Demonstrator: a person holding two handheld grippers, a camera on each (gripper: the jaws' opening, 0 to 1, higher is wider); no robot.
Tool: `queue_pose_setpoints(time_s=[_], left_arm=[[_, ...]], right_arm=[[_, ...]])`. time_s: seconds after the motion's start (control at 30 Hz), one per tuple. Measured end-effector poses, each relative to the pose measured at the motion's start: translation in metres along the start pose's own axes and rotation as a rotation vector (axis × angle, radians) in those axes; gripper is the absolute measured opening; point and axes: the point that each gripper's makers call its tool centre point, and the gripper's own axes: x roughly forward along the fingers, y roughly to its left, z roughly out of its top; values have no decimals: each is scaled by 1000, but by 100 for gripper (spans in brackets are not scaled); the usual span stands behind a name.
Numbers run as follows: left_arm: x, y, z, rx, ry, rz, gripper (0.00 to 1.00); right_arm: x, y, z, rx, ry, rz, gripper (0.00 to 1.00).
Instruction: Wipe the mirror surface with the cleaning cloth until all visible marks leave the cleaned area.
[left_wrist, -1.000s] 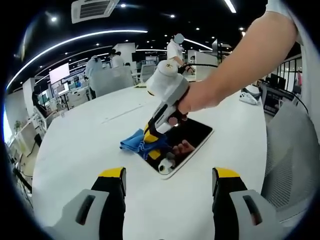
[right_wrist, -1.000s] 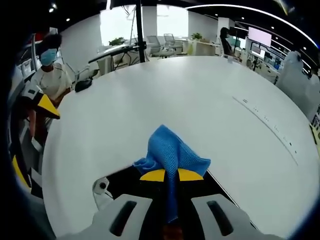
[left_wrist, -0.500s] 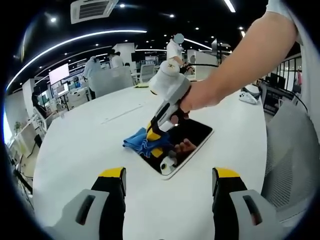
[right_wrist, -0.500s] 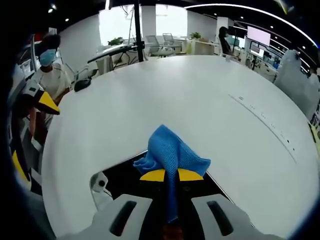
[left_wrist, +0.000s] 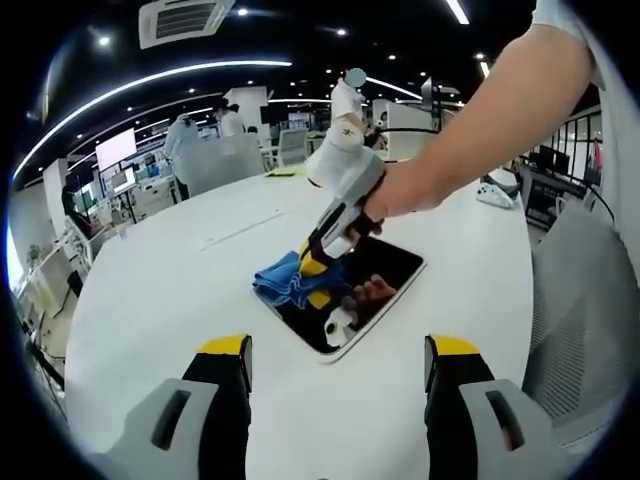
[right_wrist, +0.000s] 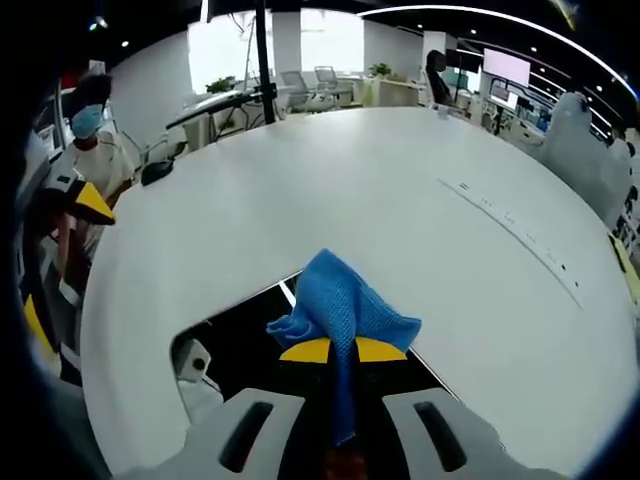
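Cloth (right_wrist: 345, 305) was clamped in my right gripper (left_wrist: 318, 272) at the mirror's (left_wrist: 385, 275) left edge; left gripper (left_wrist: 335, 350) hung open, near. Risk, I judged: cloth sliding off the glass onto the table (left_wrist: 180, 280).

Bare table (left_wrist: 150, 290) lies open all around the mirror (left_wrist: 385, 275), where the right tool (left_wrist: 318, 280) blocks passage.

Right claw (left_wrist: 318, 281) presses blue cloth (left_wrist: 285, 283) on mirror (left_wrist: 375, 285).

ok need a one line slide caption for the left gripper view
Right gripper pressing a blue cleaning cloth onto the dark mirror on a white table.
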Motion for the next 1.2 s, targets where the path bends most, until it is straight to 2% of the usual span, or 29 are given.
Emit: queue_pose_setpoints(time_s=[1.2], left_arm=[[3,-1,1,-1,-7,-8,70]], right_arm=[[-13,-20,-15,36,3,-37,1]])
